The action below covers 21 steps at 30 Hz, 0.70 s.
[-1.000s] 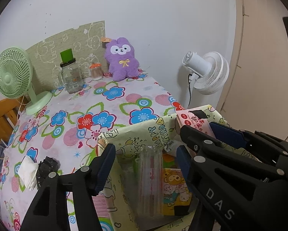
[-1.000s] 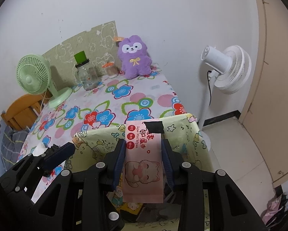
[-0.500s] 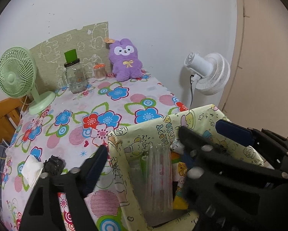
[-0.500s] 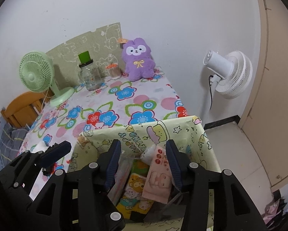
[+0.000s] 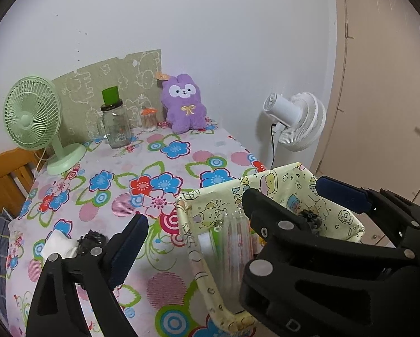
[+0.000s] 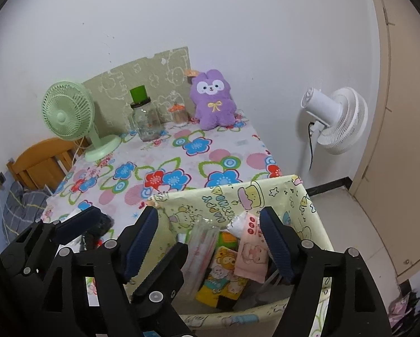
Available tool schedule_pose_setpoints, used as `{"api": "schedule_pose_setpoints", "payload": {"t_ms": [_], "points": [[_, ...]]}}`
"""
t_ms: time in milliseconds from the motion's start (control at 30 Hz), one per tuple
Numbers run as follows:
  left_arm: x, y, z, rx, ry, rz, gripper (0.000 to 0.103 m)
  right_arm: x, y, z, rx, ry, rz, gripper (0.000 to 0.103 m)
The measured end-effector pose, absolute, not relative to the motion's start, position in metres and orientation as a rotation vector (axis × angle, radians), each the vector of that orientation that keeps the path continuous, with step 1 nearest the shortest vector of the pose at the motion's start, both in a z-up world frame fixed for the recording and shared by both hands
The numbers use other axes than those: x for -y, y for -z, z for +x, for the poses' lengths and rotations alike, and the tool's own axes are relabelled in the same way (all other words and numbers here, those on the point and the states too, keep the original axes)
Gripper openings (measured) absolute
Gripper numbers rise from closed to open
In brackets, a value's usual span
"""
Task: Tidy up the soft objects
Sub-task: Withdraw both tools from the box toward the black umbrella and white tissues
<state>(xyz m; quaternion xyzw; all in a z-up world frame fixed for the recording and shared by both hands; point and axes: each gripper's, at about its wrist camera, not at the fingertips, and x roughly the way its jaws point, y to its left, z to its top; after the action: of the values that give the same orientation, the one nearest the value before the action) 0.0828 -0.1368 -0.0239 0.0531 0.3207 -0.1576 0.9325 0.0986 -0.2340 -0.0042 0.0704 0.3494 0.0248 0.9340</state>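
A yellow cartoon-print fabric basket (image 6: 266, 196) (image 5: 210, 275) stands at the table's near right corner. Inside lie a pink wipes pack (image 6: 252, 255), a clear tube pack (image 6: 201, 241) and a yellow bear-print pack (image 6: 221, 275). My right gripper (image 6: 210, 241) is open and empty above the basket. My left gripper (image 5: 193, 219) is open and empty over the basket's left wall. A purple plush bunny (image 5: 183, 104) (image 6: 212, 98) sits at the table's far edge. A white tissue (image 5: 57, 244) and a black crumpled thing (image 5: 90, 241) lie at the near left.
A green desk fan (image 5: 31, 118), a glass jar with green lid (image 5: 114, 120) and a small orange-lidded jar (image 5: 149, 118) stand at the back of the floral tablecloth (image 5: 142, 174). A white floor fan (image 6: 333, 120) stands right of the table. A wooden chair (image 6: 38, 163) is left.
My right gripper opened and let go of the pink wipes pack, which dropped into the basket. Both grippers have drawn back and up from the basket.
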Motion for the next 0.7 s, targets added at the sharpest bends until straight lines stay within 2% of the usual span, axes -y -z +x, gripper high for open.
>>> {"api": "schedule_pose_setpoints", "payload": {"t_ms": [267, 433, 700], "points": [[0.118, 0.011, 0.07, -0.622, 0.322, 0.088, 0.097, 0.217, -0.012, 0.083, -0.677, -0.056, 0.13, 0.083], [0.105, 0.003, 0.065, -0.603, 0.307, 0.07, 0.101, 0.204, -0.023, 0.075, -0.659, -0.066, 0.111, 0.084], [0.083, -0.003, 0.057, -0.582, 0.287, 0.057, 0.102, 0.183, -0.033, 0.069, -0.644, -0.086, 0.092, 0.085]]}}
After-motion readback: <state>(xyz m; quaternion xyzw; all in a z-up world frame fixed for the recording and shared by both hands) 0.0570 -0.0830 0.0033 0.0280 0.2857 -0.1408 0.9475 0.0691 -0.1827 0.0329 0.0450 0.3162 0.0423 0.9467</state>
